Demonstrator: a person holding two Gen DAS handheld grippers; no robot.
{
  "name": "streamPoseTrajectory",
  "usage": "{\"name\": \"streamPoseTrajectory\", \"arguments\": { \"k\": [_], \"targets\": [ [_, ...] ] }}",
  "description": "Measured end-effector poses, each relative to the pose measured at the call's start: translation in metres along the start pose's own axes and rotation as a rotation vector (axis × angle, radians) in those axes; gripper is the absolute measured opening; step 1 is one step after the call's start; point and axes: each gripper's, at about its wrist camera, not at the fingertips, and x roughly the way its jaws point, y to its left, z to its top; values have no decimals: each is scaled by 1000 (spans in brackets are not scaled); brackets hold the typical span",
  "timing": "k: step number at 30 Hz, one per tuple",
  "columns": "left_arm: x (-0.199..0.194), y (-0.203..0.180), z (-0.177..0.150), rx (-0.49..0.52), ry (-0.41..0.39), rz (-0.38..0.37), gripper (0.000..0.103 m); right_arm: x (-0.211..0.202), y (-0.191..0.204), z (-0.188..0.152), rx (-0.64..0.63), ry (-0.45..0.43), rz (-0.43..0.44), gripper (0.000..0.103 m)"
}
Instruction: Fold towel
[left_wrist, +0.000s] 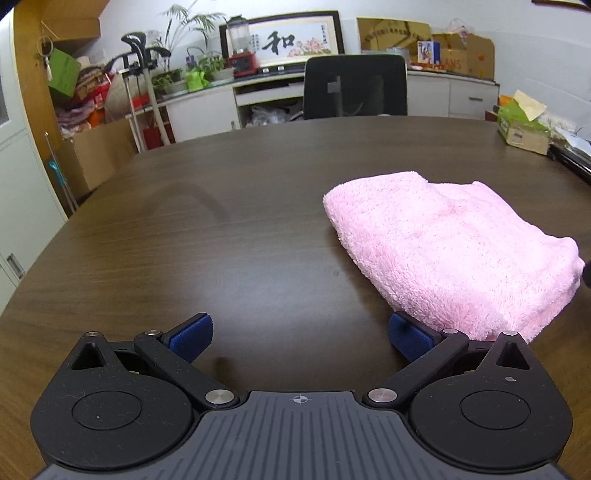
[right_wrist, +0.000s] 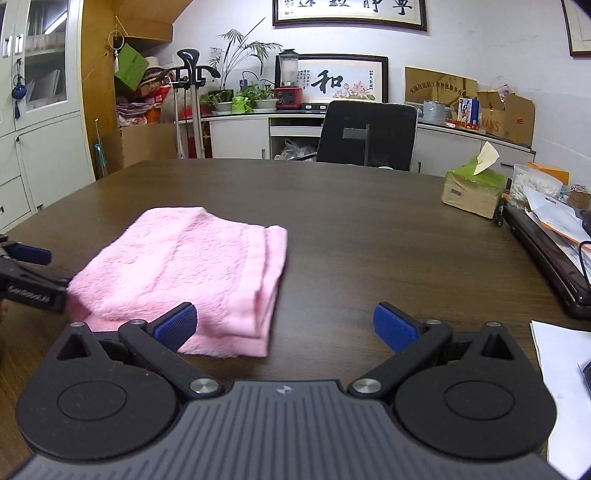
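Observation:
A pink fluffy towel (left_wrist: 450, 247) lies folded in a thick stack on the dark wooden table (left_wrist: 221, 229). In the left wrist view it sits ahead and to the right of my left gripper (left_wrist: 300, 336), which is open and empty, its right pad close to the towel's near edge. From the right wrist the same towel (right_wrist: 184, 269) lies ahead and to the left, layered edges facing right. My right gripper (right_wrist: 285, 326) is open with nothing in it, its left fingertip in front of the towel's near corner. The left gripper (right_wrist: 26, 273) shows at the far left.
A black office chair (right_wrist: 367, 134) stands behind the table's far edge. A green tissue box (right_wrist: 474, 188), a dark flat case (right_wrist: 546, 254) and loose papers (right_wrist: 561, 373) crowd the table's right side. Cabinets, plants and boxes line the back wall.

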Motion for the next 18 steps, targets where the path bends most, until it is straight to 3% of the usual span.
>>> {"name": "streamPoseTrajectory", "arguments": {
  "k": [5, 10, 16, 18],
  "targets": [
    [15, -5, 20, -2, 9, 37, 103, 12, 5, 10, -14, 5, 55, 102],
    [32, -5, 40, -30, 14, 65, 103, 25, 19, 17, -86, 8, 31, 102],
    [20, 19, 38, -103, -42, 85, 103, 1, 44, 23, -130, -90, 186, 102],
    [14, 31, 36, -145, -58, 88, 103, 8, 51, 30, -112, -58, 219, 102]
  ]
}}
